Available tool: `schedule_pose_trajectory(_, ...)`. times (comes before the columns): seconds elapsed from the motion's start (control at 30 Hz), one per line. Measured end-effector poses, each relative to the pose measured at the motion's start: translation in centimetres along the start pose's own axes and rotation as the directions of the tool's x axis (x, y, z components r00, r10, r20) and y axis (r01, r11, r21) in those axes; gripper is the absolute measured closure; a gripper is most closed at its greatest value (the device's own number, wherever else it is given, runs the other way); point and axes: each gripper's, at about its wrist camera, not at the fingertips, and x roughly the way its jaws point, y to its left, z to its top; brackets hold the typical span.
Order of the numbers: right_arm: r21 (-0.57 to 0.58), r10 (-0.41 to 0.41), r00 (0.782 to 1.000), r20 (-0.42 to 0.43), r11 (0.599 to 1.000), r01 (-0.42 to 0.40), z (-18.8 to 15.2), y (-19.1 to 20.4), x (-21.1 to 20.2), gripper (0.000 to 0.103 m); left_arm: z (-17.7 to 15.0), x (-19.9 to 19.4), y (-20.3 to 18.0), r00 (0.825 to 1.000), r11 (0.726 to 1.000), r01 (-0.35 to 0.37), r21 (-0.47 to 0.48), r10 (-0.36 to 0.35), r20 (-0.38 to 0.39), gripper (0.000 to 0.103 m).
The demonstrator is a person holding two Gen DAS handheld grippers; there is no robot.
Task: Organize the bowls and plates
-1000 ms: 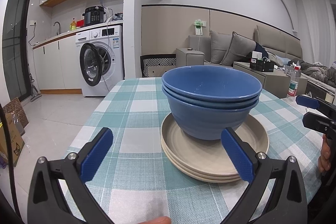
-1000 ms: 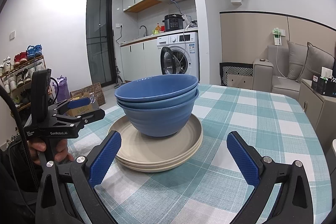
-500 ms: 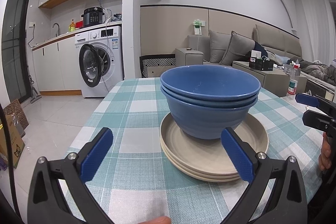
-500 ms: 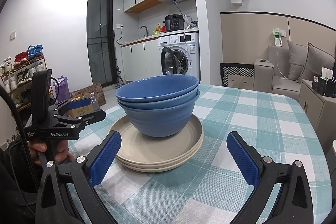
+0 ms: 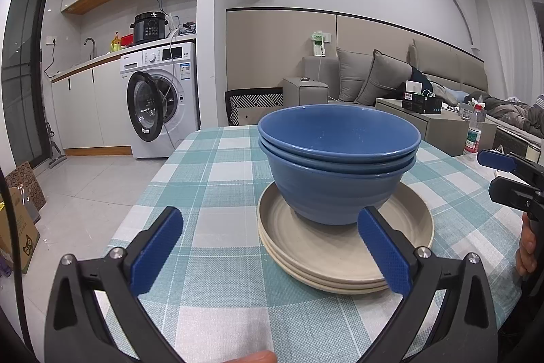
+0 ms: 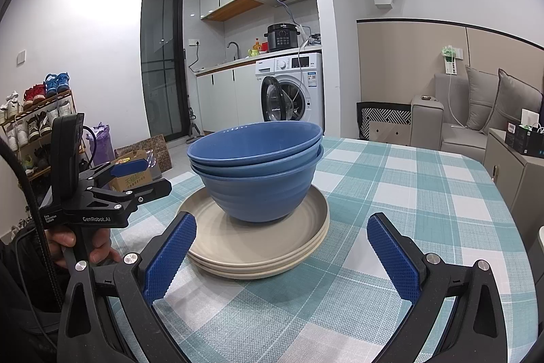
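Observation:
Three nested blue bowls point(image 5: 336, 165) stand on a stack of three beige plates point(image 5: 326, 254) on the checked tablecloth. They also show in the right wrist view: the bowls point(image 6: 258, 172) on the plates point(image 6: 258, 247). My left gripper point(image 5: 268, 250) is open and empty, just short of the plates' near-left rim. My right gripper point(image 6: 282, 250) is open and empty, in front of the plates. Each gripper shows in the other's view: the right gripper point(image 5: 510, 179) at the right, the left gripper point(image 6: 136, 179) at the left.
The teal-and-white checked table point(image 5: 217, 165) carries the stack; its left edge drops to the tiled floor. A washing machine point(image 5: 159, 97) with an open door stands behind. A sofa point(image 5: 391, 80) and a side cabinet point(image 6: 516, 172) are to the right. A shoe rack point(image 6: 30, 118) is far left.

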Motion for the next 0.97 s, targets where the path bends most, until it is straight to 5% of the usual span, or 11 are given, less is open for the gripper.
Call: schedule_pose_trajectory(0.97, 0.001, 0.0, 1.0, 0.001, 1.0, 0.0, 0.01, 0.02, 0.08, 0.001, -0.1, -0.06, -0.27, 1.0, 1.0, 0.011, 0.001, -0.011, 0.0, 0.0)
